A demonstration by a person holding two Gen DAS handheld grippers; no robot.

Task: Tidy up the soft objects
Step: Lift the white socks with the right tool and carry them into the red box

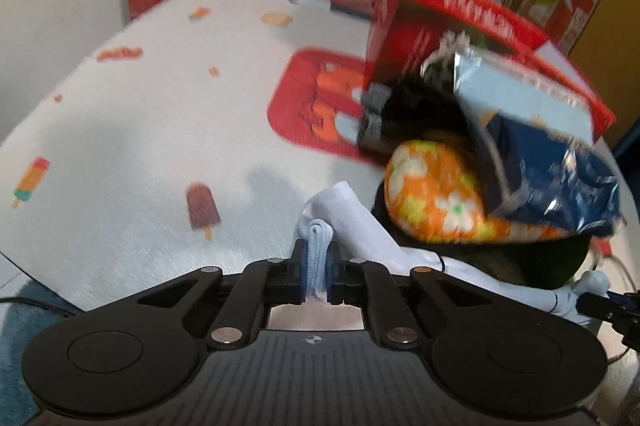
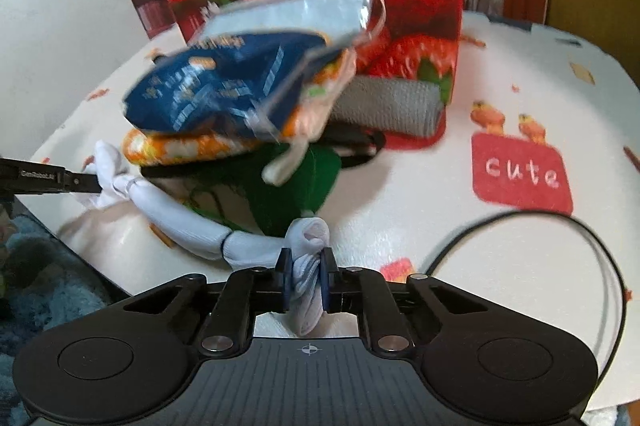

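Observation:
A white sock (image 2: 192, 222) is stretched between both grippers across the near edge of the table. My left gripper (image 1: 319, 262) is shut on one folded end of the white sock (image 1: 352, 222). My right gripper (image 2: 306, 272) is shut on the other bunched end. Behind the sock sits a pile: an orange floral pouch (image 1: 436, 198) (image 2: 180, 146), a blue snack bag (image 1: 548, 162) (image 2: 224, 86) on top, dark green and black cloth (image 2: 288, 178) beneath. A rolled grey towel (image 2: 388, 106) lies by the red strawberry box (image 2: 420, 22) (image 1: 460, 10).
The table wears a white cloth (image 1: 140, 130) printed with ice lollies and a red "cute" patch (image 2: 520, 170). A black cable (image 2: 560, 246) loops on the right. A blue rug (image 2: 40, 266) lies below the table edge. The left gripper's tip (image 2: 76, 180) shows in the right view.

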